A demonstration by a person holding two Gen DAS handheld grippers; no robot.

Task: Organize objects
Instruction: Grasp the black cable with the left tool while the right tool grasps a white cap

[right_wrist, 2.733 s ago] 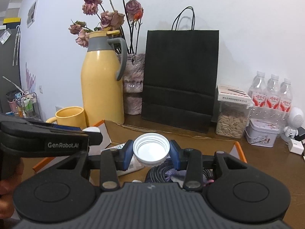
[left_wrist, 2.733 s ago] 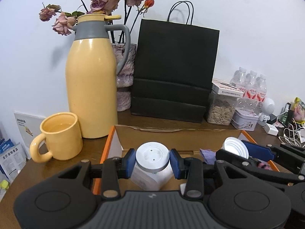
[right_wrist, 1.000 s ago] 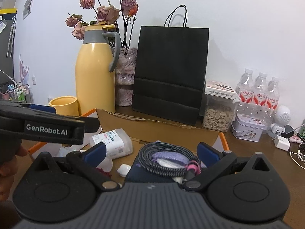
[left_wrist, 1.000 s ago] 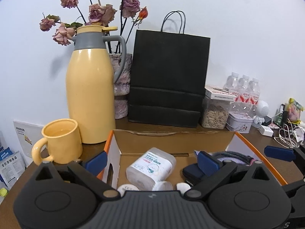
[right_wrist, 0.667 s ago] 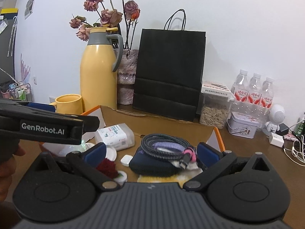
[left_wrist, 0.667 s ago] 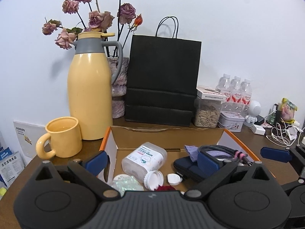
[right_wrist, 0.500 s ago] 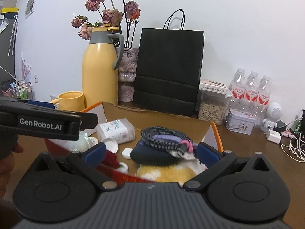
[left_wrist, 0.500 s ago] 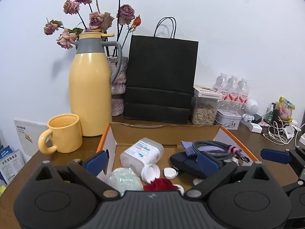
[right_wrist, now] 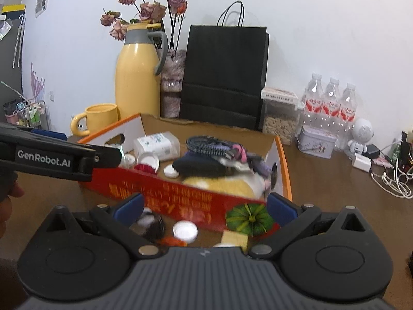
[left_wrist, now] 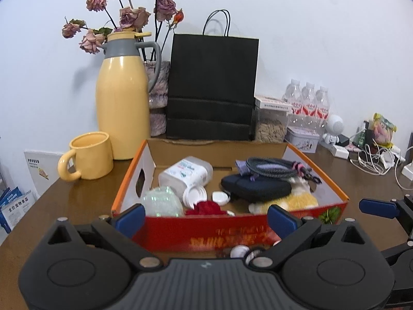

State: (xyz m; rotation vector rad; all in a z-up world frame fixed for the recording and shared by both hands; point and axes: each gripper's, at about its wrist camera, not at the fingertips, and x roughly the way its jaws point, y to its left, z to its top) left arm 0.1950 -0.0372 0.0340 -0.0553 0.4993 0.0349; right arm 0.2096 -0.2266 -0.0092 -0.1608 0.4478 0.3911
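An orange and red cardboard box [left_wrist: 206,230] [right_wrist: 180,193] sits on the brown table. Inside lie a clear white-labelled jar [left_wrist: 185,173] [right_wrist: 156,144] on its side, its white lid [left_wrist: 195,193] [right_wrist: 148,159], a dark pouch [left_wrist: 255,188] with a coiled cable [left_wrist: 271,169] [right_wrist: 214,144], a red item [left_wrist: 206,208] and something yellow [right_wrist: 219,183]. My left gripper [left_wrist: 205,219] is open and empty, just before the box's near wall. My right gripper [right_wrist: 205,205] is open too, above a white cap [right_wrist: 185,230], a dark round item [right_wrist: 152,226] and a small block [right_wrist: 235,237] on the table in front of the box.
Behind the box stand a yellow jug [left_wrist: 122,98], a yellow mug [left_wrist: 87,159], a vase of dried roses [left_wrist: 157,98], a black paper bag [left_wrist: 211,87], a seed jar [left_wrist: 271,121], water bottles [left_wrist: 308,106] and a tin [left_wrist: 302,142]. Chargers and cables [left_wrist: 369,160] lie at right.
Both grippers let go of the jar and its lid, which now lie in the box, then drew back toward me past the box's near wall, opened wide.
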